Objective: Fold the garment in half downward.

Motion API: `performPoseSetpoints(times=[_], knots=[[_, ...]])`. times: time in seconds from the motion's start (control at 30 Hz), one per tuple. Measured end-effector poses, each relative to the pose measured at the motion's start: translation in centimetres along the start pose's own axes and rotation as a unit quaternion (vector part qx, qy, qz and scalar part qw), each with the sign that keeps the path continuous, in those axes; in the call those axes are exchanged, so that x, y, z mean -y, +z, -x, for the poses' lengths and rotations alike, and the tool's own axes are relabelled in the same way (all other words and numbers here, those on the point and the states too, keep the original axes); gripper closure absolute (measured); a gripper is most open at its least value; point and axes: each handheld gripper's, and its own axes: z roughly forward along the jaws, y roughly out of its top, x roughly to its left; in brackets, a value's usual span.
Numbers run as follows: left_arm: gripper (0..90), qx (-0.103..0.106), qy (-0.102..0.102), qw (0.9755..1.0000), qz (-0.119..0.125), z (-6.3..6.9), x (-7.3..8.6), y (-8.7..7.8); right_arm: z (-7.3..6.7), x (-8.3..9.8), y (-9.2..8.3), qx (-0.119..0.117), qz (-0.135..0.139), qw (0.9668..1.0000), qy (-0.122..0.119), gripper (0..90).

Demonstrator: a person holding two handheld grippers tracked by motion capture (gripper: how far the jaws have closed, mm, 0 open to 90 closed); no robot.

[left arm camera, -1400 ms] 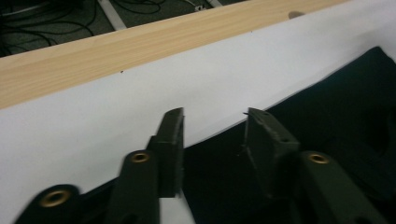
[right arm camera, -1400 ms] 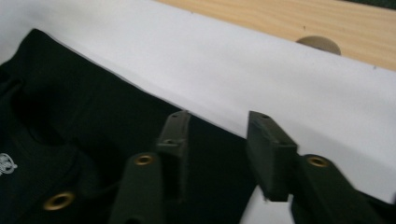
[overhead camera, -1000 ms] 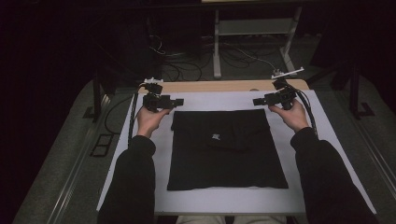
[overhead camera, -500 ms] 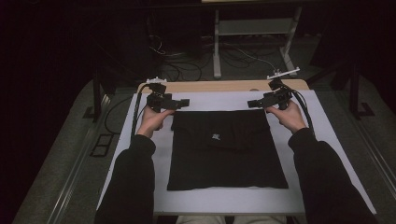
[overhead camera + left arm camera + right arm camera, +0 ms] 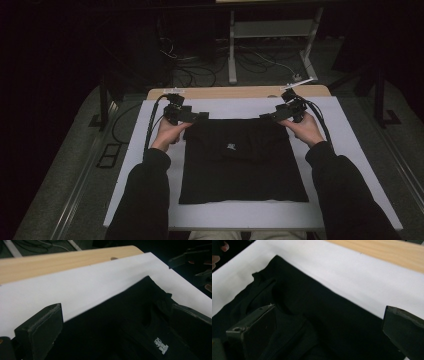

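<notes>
At the far left corner of the folded black garment (image 5: pixel 242 162), the left gripper (image 5: pixel 196 116) hovers with its fingers (image 5: pixel 40 333) released; the jaws have just been opening and now stand wide apart, one over the white sheet (image 5: pixel 225 107) and the other over the dark cloth, with nothing clamped between them. The garment lies flat on the sheet in the middle of the counter (image 5: pixel 240 92), a folded near-square whose slightly longer axis runs from the far edge toward the person. Its far edge is straight and parallel to the counter's wooden rim, while the near edge flares a little wider. A small white logo (image 5: pixel 231 147) sits just beyond the middle on a folded-in layer. At the far right corner, the right gripper (image 5: pixel 274 114) likewise has its fingers (image 5: pixel 254 327) let go, having just been opening, spread wide above the cloth's edge and gripping nothing. In the right gripper view the garment's collar fold curves between the jaws.
</notes>
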Motion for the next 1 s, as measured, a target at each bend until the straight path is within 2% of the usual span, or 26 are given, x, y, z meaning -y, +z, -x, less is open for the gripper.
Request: performPoseSetpoints(times=[0.13,0.27,0.37,0.47,0.67,1.0], knots=[[0.0,0.008,-0.005,1.0,-0.002,0.0,0.4,0.6,-0.2,0.3,0.5,-0.006,-0.007,1.0,-0.003,0.0],[0.0,0.026,-0.011,0.9995,-0.017,0.0,0.7,1.2,-0.3,0.7,1.0,-0.014,-0.009,0.9999,-0.006,0.7],[0.0,0.021,-0.011,0.9993,-0.03,-0.1,0.8,1.5,-0.2,0.9,1.2,-0.02,-0.009,0.9998,-0.002,3.1],[1.3,0.029,-0.021,0.9987,-0.036,-0.4,1.0,1.7,-0.1,1.1,1.2,-0.026,-0.009,0.9996,-0.001,5.9],[5.6,0.034,-0.039,0.998,-0.037,-1.0,1.5,2.2,0.0,1.4,1.5,-0.034,-0.014,0.9993,-0.002,11.1],[11.2,0.037,-0.049,0.9971,-0.044,-1.6,2.4,3.0,-0.2,1.8,2.8,-0.037,-0.032,0.9987,-0.01,15.6]])
